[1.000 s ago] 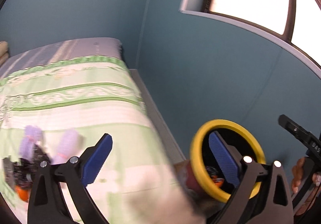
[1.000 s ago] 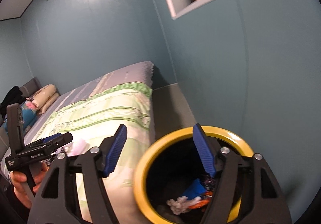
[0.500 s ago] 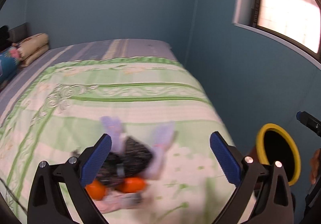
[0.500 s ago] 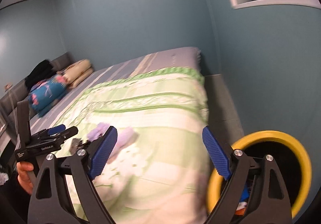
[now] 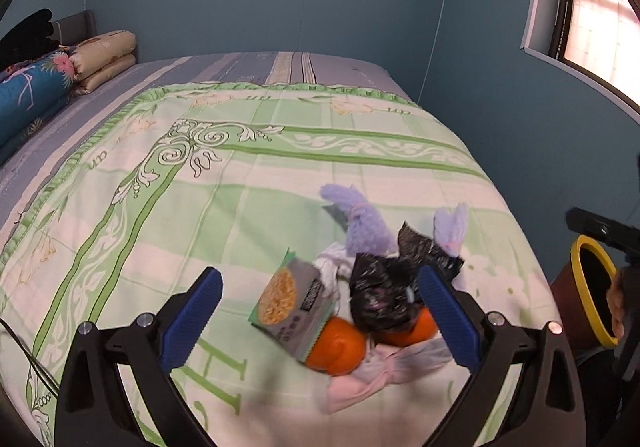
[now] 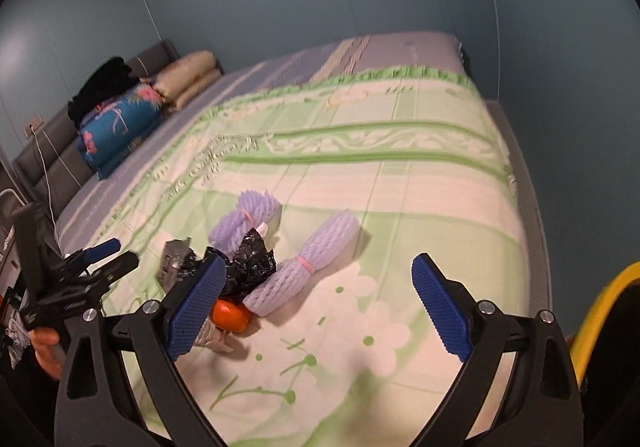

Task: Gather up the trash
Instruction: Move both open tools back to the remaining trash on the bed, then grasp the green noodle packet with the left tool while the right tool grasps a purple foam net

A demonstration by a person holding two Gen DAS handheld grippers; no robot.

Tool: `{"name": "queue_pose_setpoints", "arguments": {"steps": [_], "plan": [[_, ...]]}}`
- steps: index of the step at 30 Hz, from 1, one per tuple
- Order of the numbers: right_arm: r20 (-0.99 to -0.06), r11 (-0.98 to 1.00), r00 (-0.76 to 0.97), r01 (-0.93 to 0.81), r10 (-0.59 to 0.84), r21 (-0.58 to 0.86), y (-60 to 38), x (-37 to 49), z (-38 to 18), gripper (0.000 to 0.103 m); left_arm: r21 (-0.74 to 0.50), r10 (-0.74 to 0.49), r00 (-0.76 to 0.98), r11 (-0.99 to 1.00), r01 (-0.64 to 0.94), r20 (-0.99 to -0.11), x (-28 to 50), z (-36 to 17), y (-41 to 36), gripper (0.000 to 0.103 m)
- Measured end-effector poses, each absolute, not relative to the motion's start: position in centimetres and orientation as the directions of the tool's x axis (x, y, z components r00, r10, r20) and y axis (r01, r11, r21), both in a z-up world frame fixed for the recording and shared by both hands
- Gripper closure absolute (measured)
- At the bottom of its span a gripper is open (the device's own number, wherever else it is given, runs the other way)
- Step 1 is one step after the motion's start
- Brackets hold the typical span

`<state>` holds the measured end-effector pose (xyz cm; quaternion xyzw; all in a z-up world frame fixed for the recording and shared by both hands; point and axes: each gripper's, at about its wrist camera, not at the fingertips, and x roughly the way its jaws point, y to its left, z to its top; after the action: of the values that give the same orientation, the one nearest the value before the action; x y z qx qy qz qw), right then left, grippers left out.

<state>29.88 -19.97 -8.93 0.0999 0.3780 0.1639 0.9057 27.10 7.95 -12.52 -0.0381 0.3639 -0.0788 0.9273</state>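
Observation:
A trash pile lies on the green-patterned bedspread (image 5: 200, 207): a noodle box (image 5: 288, 303), two oranges (image 5: 336, 343), a crumpled black bag (image 5: 384, 291), two purple foam nets (image 5: 360, 223), white tissue and pink cloth. My left gripper (image 5: 320, 303) hovers open just before the pile, holding nothing. My right gripper (image 6: 320, 279) has its jaws opening wide and empty; a purple foam net (image 6: 308, 263) lies on the bed ahead of them, with the black bag (image 6: 248, 263) and an orange (image 6: 230, 315) by its left finger. The left gripper (image 6: 80, 275) shows at the left.
A yellow-rimmed bin (image 5: 592, 287) stands off the bed's right edge, its rim (image 6: 600, 311) at the right wrist view's edge. Pillows and a folded blue quilt (image 6: 120, 123) lie at the headboard. Blue walls close in behind and to the right.
Both grippers swung away from the yellow bin and over the bed. The trash pile now sits right ahead of them. The right jaws spread wider.

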Motion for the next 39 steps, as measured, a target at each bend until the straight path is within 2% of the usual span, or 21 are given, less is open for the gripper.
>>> {"name": "queue_pose_setpoints", "arguments": {"steps": [5, 9, 20, 24, 27, 29, 34, 37, 39], "plan": [[-0.693, 0.917, 0.607, -0.178, 0.388, 0.358, -18.8, 33.0, -11.3, 0.013, -0.141, -0.203, 0.694, 0.979, 0.147, -0.691, 27.8, -14.5, 9.5, 0.008], [-0.715, 0.928, 0.597, -0.170, 0.364, 0.330, -17.7, 35.0, -12.6, 0.014, -0.160, -0.222, 0.677, 0.975, 0.154, -0.702, 28.6, -15.5, 9.8, 0.008], [-0.778, 0.929, 0.516, -0.111, 0.358, 0.354, -15.8, 38.3, -16.3, 0.023, -0.227, -0.254, 0.630, 0.966, 0.126, -0.733, 31.5, -18.1, 10.7, 0.011], [-0.794, 0.930, 0.494, -0.100, 0.354, 0.353, -15.3, 38.8, -17.5, 0.031, -0.261, -0.265, 0.598, 0.961, 0.096, -0.756, 32.2, -19.5, 11.3, 0.029], [-0.805, 0.935, 0.483, -0.098, 0.344, 0.341, -14.8, 39.0, -18.2, 0.041, -0.252, -0.251, 0.580, 0.964, 0.081, -0.775, 32.5, -20.4, 11.3, 0.046], [-0.813, 0.939, 0.476, -0.093, 0.335, 0.333, -14.7, 39.2, -18.6, 0.055, -0.248, -0.246, 0.573, 0.966, 0.076, -0.782, 32.6, -20.8, 11.3, 0.052], [-0.817, 0.943, 0.477, -0.101, 0.325, 0.317, -14.2, 39.1, -19.0, 0.063, -0.227, -0.225, 0.570, 0.972, 0.069, -0.790, 32.7, -20.7, 11.5, 0.079], [-0.812, 0.946, 0.490, -0.104, 0.317, 0.307, -14.1, 39.0, -18.7, 0.075, -0.219, -0.220, 0.569, 0.973, 0.072, -0.792, 32.6, -20.4, 11.8, 0.086], [-0.809, 0.948, 0.496, -0.110, 0.314, 0.300, -14.0, 38.8, -18.4, 0.080, -0.215, -0.216, 0.571, 0.974, 0.070, -0.792, 32.5, -20.2, 12.0, 0.090]]}}
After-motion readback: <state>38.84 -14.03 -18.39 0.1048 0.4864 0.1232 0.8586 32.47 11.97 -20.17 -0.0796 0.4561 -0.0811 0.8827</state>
